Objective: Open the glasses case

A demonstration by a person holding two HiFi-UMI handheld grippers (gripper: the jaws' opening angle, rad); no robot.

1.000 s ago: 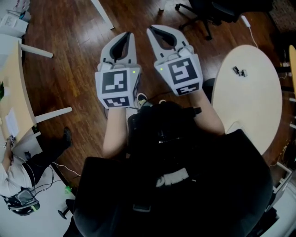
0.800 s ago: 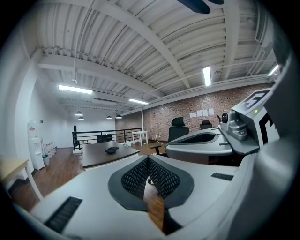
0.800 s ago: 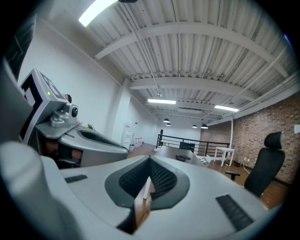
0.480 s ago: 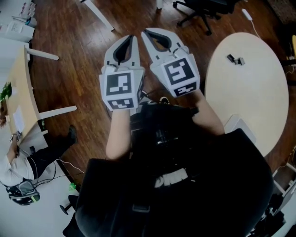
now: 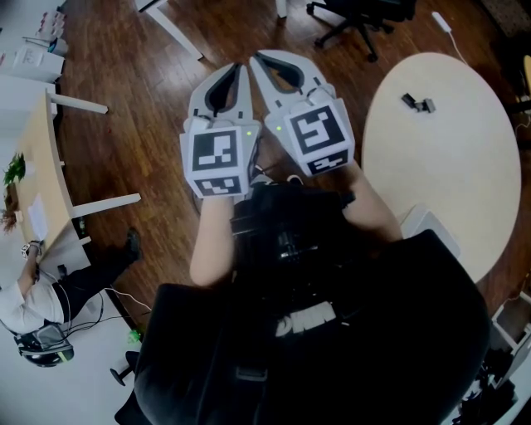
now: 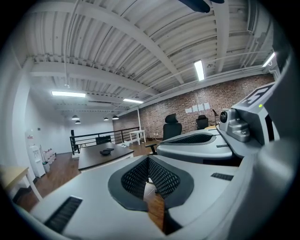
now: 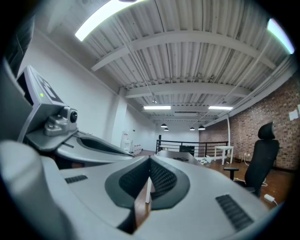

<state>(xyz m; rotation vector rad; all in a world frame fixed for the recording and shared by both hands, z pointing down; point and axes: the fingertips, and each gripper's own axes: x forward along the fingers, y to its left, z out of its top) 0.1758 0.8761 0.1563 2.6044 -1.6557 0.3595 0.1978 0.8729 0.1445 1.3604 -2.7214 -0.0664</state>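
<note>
No glasses case shows in any view. In the head view my left gripper [image 5: 237,70] and right gripper [image 5: 257,60] are held side by side over the wooden floor, tips almost touching each other. Both are shut with nothing between the jaws. The left gripper view looks along the closed left gripper [image 6: 149,160] at an open office, with the right gripper [image 6: 201,140] close on its right. In the right gripper view the right gripper [image 7: 150,161] is closed and empty, and the left gripper [image 7: 93,143] lies at the left.
A round pale table [image 5: 465,174] stands at the right with a small dark item [image 5: 417,103] on it. An office chair [image 5: 357,21] is ahead, white table legs [image 5: 170,29] at the upper left. A long desk [image 5: 33,166] with a seated person [image 5: 33,311] is at the left.
The two grippers have drawn closer together at the tips. The round table has slid left in the picture, towards the grippers, as the person moves across the floor.
</note>
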